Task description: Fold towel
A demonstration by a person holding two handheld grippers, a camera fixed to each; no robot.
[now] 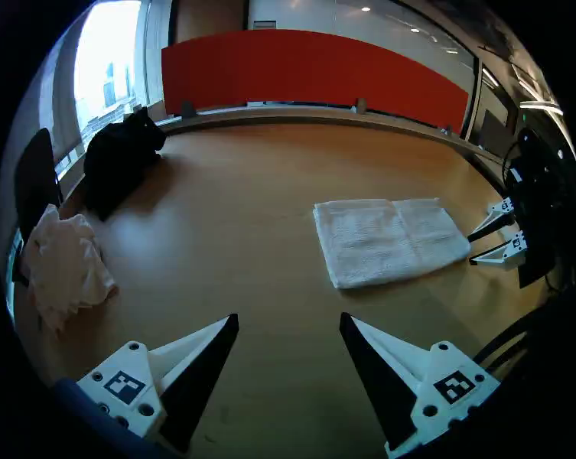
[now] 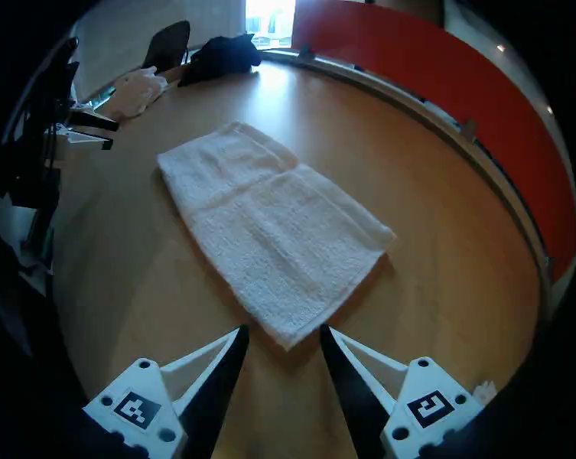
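A white towel [image 1: 387, 241] lies flat on the wooden table [image 1: 242, 229], folded into a rectangle with a crease across it. My left gripper [image 1: 288, 320] hovers open over bare wood, well short of the towel. My right gripper [image 1: 471, 250] sits at the towel's far right edge. In the right gripper view the towel [image 2: 265, 222] stretches away from me. Its near corner pokes into the gap of my right gripper [image 2: 284, 330], which is open, with neither finger pressing on the cloth. My left gripper [image 2: 113, 132] shows at the upper left, held off the towel.
A crumpled white cloth [image 1: 62, 268] and a black bundle [image 1: 119, 164] lie at the table's left side, beside a dark chair [image 1: 31, 183]. A red partition [image 1: 310, 73] runs along the table's far edge. A person's dark sleeve [image 1: 540, 206] is behind the right gripper.
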